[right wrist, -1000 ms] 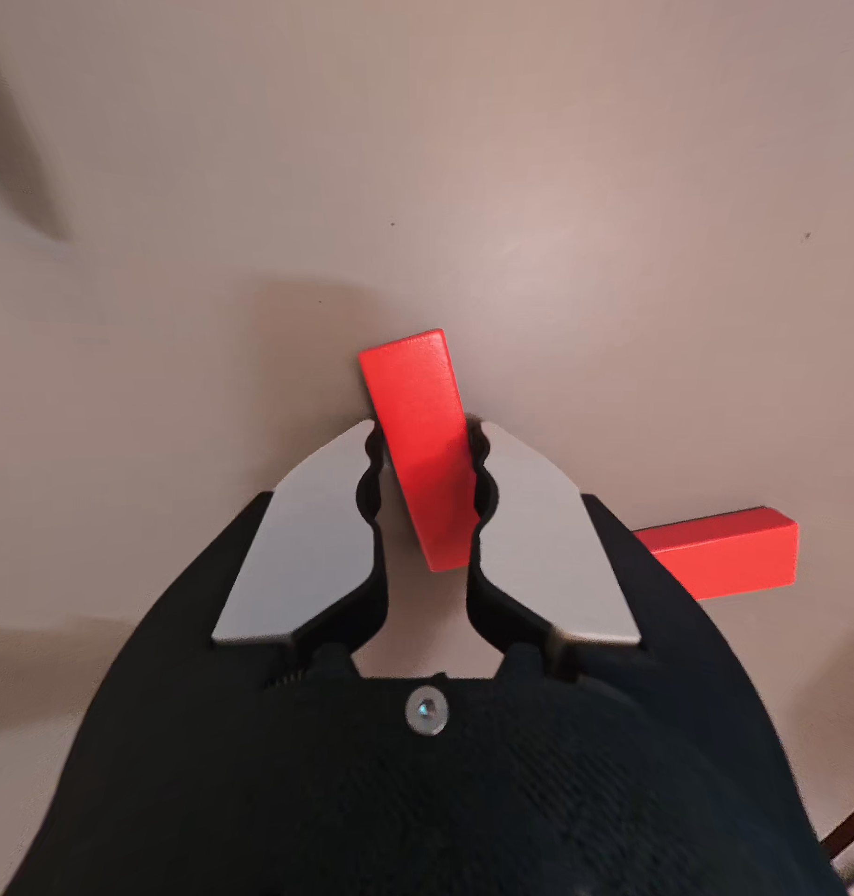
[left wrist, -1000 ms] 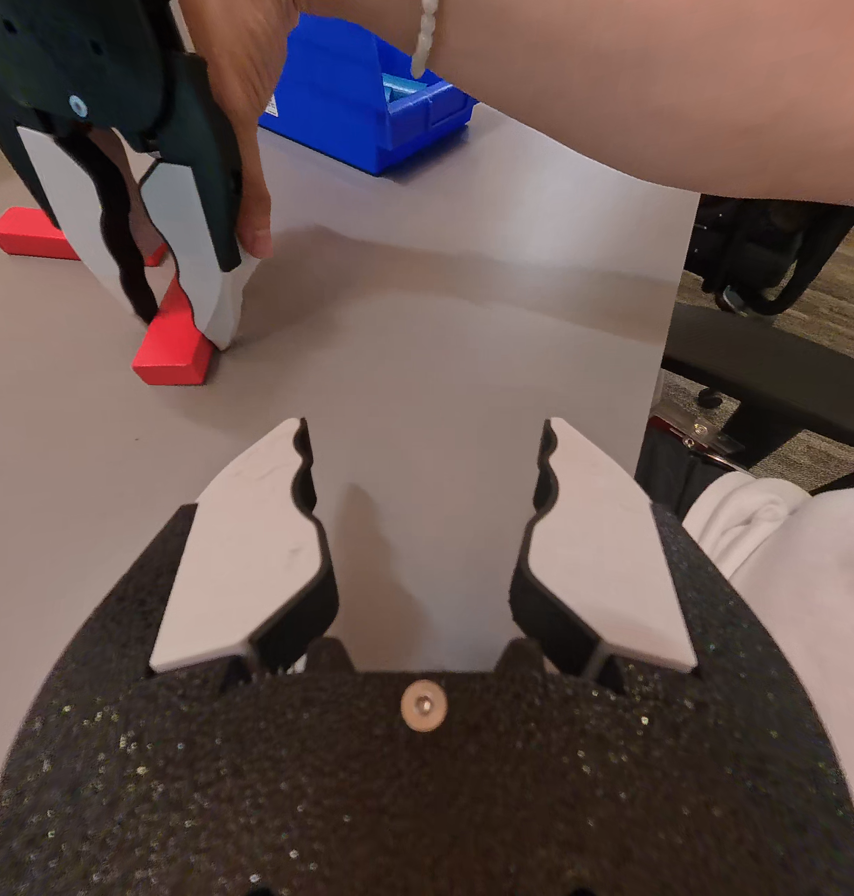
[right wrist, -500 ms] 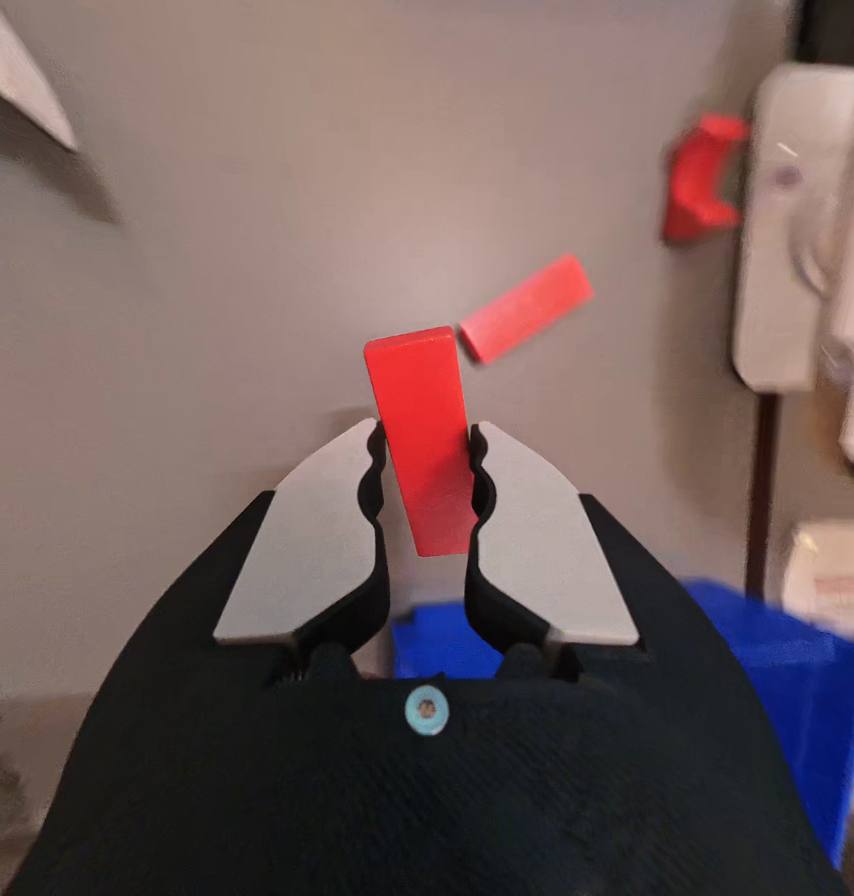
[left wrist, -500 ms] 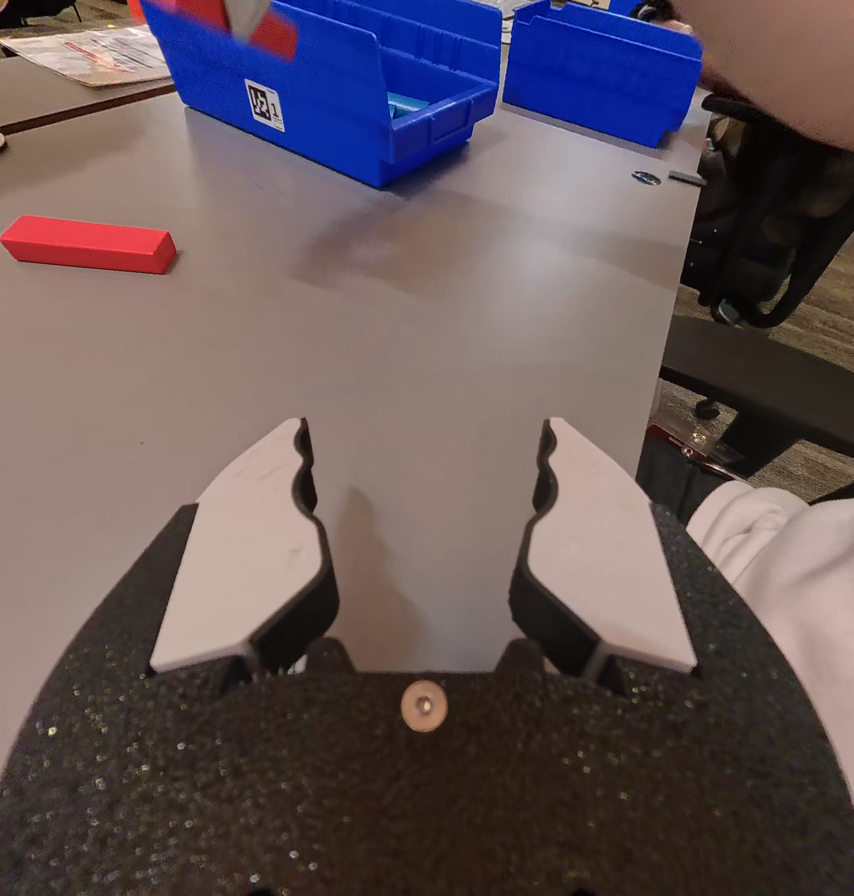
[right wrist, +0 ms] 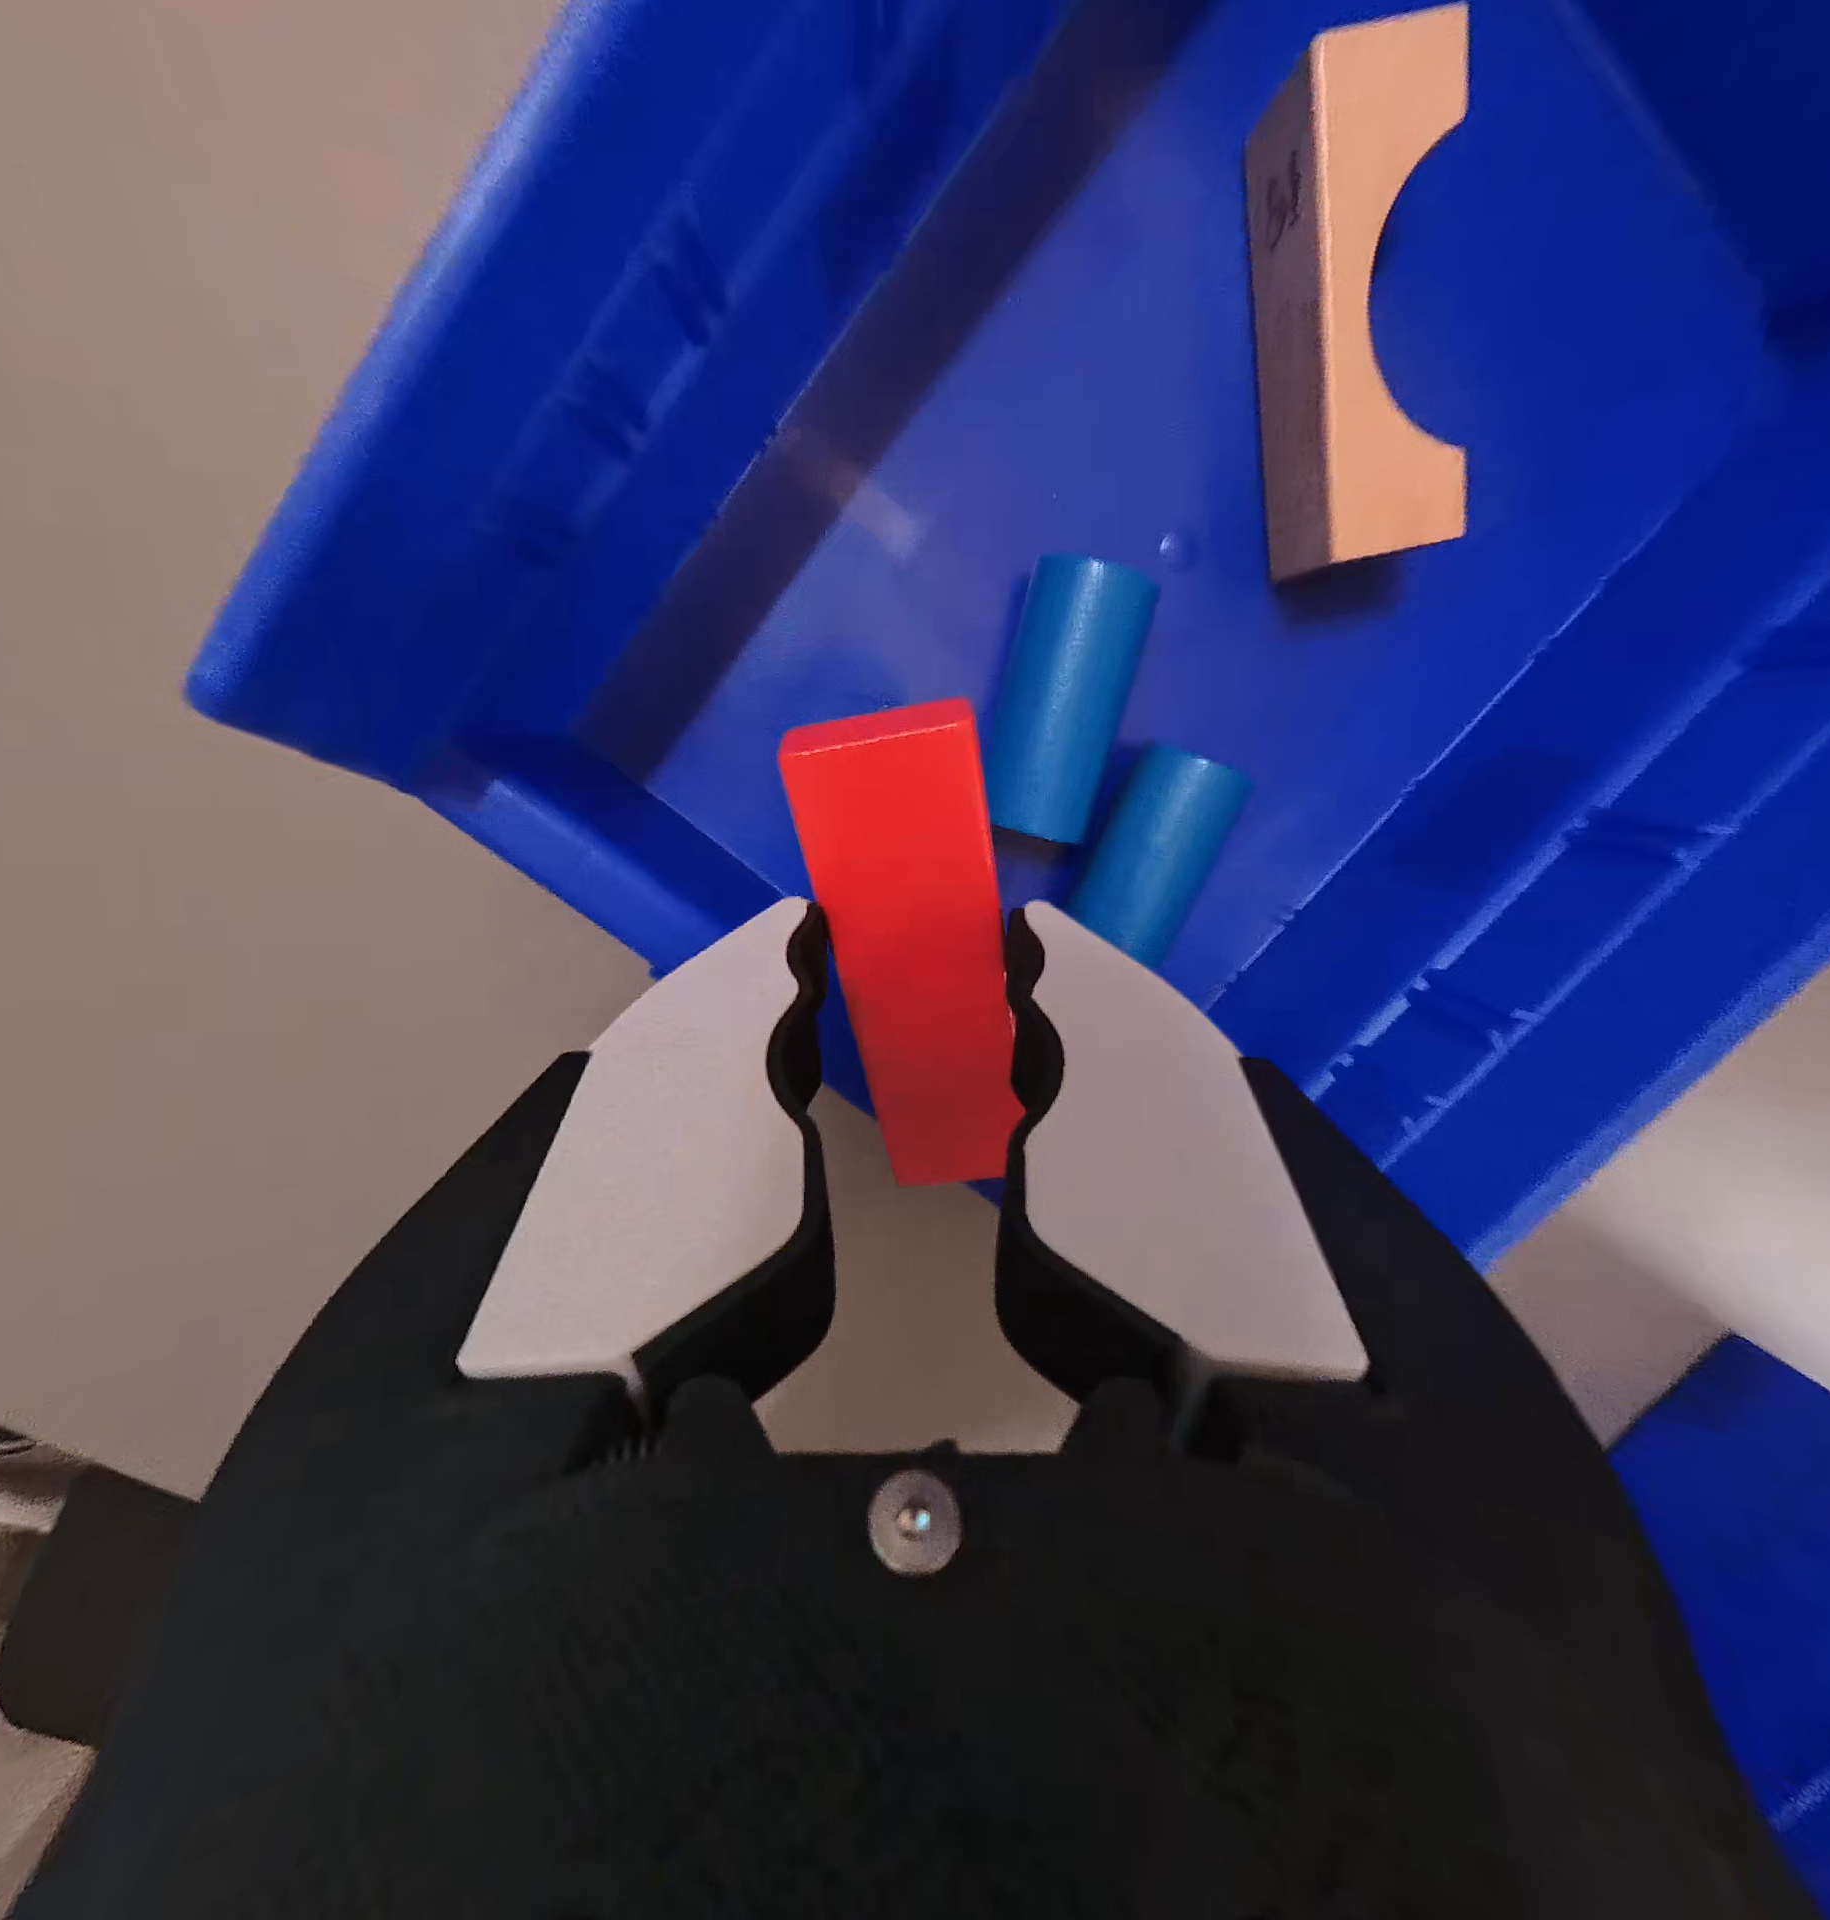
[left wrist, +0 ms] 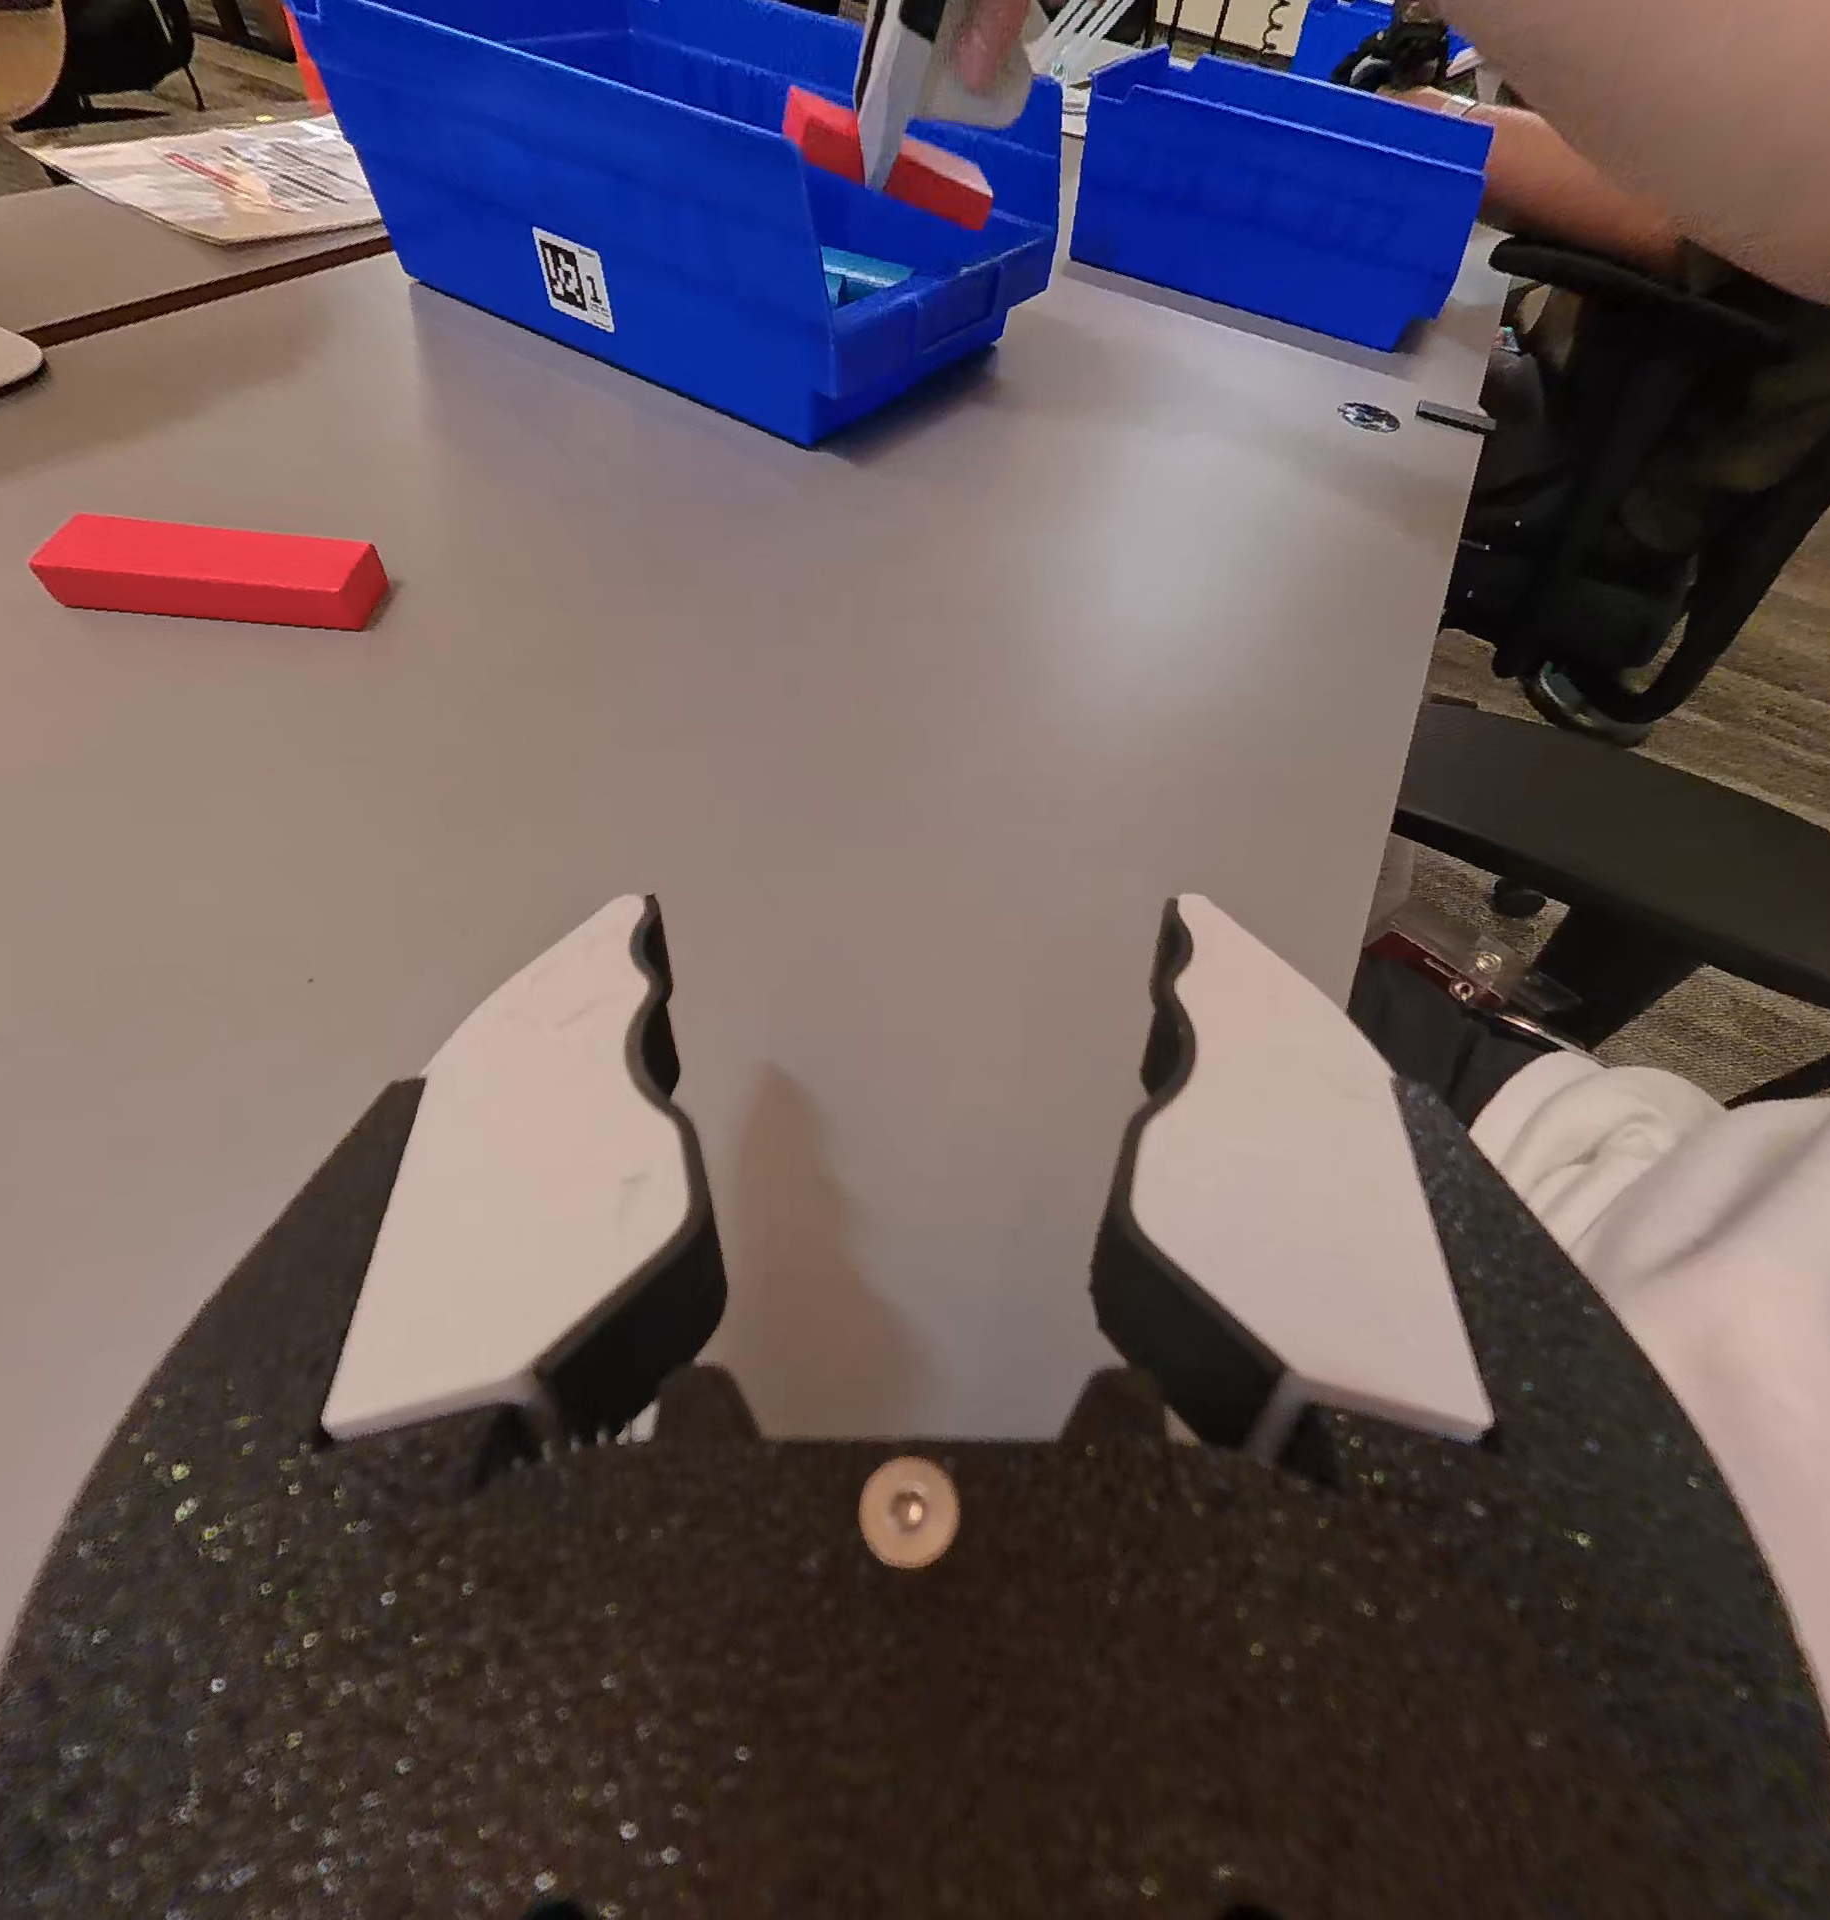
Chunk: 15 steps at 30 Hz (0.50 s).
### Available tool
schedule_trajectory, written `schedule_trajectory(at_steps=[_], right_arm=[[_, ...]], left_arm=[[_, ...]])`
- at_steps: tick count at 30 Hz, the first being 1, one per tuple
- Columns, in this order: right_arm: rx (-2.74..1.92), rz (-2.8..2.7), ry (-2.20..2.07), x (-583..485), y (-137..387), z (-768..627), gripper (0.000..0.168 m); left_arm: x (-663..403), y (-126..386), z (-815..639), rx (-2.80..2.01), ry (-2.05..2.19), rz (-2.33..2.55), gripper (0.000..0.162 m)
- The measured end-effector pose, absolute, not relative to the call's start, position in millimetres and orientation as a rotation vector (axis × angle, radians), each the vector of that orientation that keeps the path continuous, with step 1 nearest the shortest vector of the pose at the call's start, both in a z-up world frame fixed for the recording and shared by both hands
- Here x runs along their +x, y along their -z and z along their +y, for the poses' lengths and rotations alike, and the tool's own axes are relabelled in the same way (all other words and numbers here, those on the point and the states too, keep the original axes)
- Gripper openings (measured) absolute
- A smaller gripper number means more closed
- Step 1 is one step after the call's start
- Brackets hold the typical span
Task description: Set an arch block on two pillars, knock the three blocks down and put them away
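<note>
My right gripper is shut on a red block and holds it above the near end of a blue bin. Two blue cylinders and a tan arch block lie in that bin. In the left wrist view the right gripper shows over the same bin with the red block. My left gripper is open and empty, low over the grey table. A second red block lies on the table at the left.
A second blue bin stands at the back right. Papers lie at the far left. The table's right edge runs beside a black chair. A white sleeve is at the lower right. There is about 40 cm between the tips of the two grippers.
My right gripper closed on one red block, lifted it off the table and carried it over the blue bin. The left gripper stayed open and still.
</note>
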State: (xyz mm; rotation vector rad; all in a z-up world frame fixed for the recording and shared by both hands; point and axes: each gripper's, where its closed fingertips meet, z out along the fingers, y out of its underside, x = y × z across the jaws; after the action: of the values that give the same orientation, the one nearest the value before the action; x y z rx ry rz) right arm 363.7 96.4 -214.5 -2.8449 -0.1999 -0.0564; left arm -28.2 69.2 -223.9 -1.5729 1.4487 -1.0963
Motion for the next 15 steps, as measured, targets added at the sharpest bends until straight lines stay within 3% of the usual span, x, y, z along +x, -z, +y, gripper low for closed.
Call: schedule_trajectory(at_steps=[15], right_arm=[[-2.907,-0.346,-0.068,334.8,258.8,131.1,0.037]], left_arm=[[-29.1,233.4,72.9,-1.609,1.093,1.452,0.088]])
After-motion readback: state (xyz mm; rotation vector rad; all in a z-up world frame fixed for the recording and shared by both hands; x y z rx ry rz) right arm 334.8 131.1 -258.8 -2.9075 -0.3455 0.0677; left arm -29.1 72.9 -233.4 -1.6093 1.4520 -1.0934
